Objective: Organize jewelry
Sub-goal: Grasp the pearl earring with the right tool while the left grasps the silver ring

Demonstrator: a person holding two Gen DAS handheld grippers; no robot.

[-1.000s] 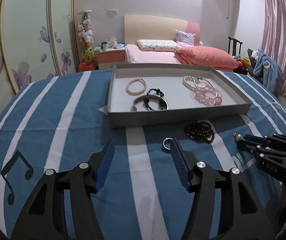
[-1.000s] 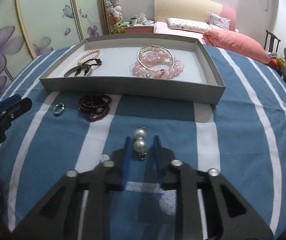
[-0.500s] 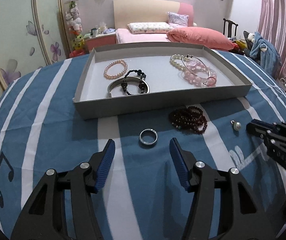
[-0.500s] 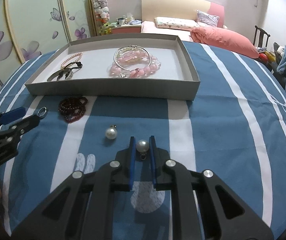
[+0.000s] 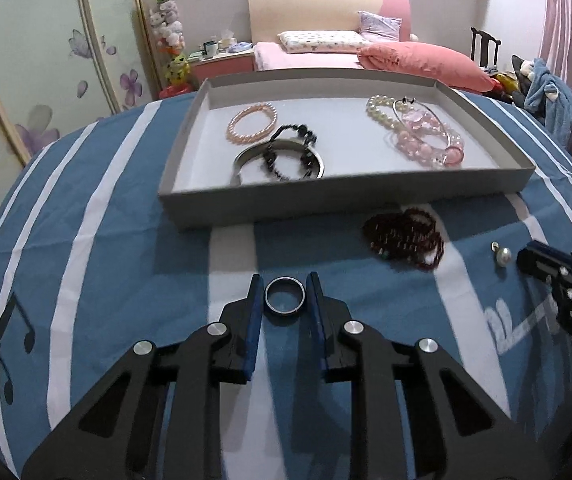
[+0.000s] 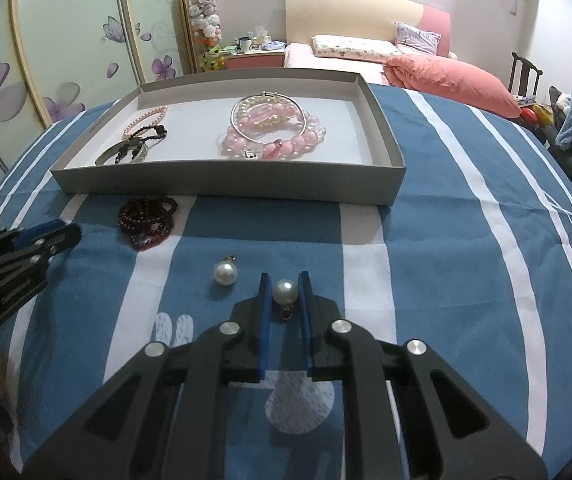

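In the left wrist view, the left gripper (image 5: pixel 284 285) has come down over the small silver metal ring (image 5: pixel 285 295), which lies on the blue-and-white striped cloth covering the table (image 5: pixel 106 240), in front of the shallow grey cardboard tray (image 5: pixel 325 196). Half a second ago its jaws stood wide with the ring ahead of them; now they are closing, the ring between the blue pads, which look just at its rim. The dark red bead bracelet (image 5: pixel 405 238) lies right of the ring, close to the tray's front wall, and a loose white pearl earring (image 5: pixel 503 256) lies further right, beside the tip of the right gripper (image 5: pixel 529 258). In the right wrist view, the right gripper (image 6: pixel 284 292) stays clamped narrowly on a second white pearl earring (image 6: pixel 284 291), as it was half a second ago, its small clasp hanging below. The loose pearl (image 6: pixel 225 273) rests just left of it, nearer than the tray, and the red bracelet (image 6: pixel 148 220) lies by the tray's front wall.
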